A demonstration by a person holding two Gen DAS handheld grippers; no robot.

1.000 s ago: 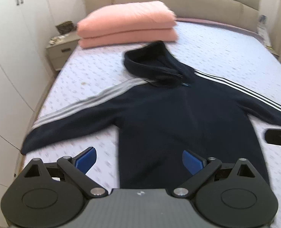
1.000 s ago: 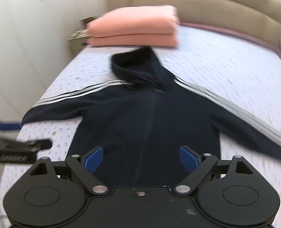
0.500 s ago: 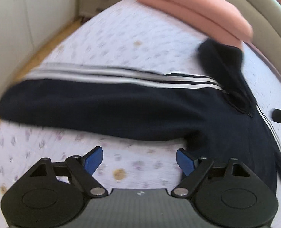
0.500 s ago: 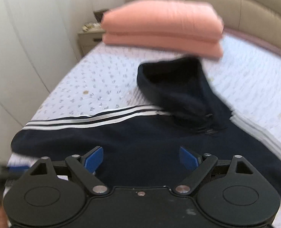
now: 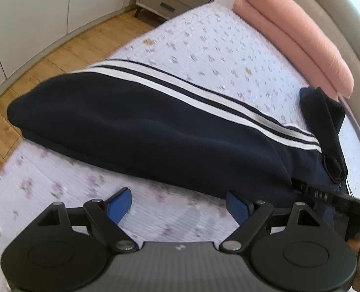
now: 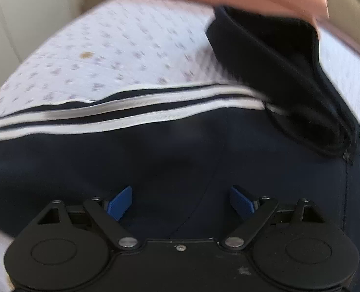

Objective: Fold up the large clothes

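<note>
Bed (image 5: 204, 41): navy hoodie (image 5: 155, 131) is laid flat, sleeve (image 5: 102, 112) extended, hood (image 6: 272, 73) near pink pillows (image 5: 297, 36). No fold is seen yet; all folds are judged outstanding. Left gripper (image 5: 178, 205) and right gripper (image 6: 180, 202): jaws spread, nothing pinched.
</note>
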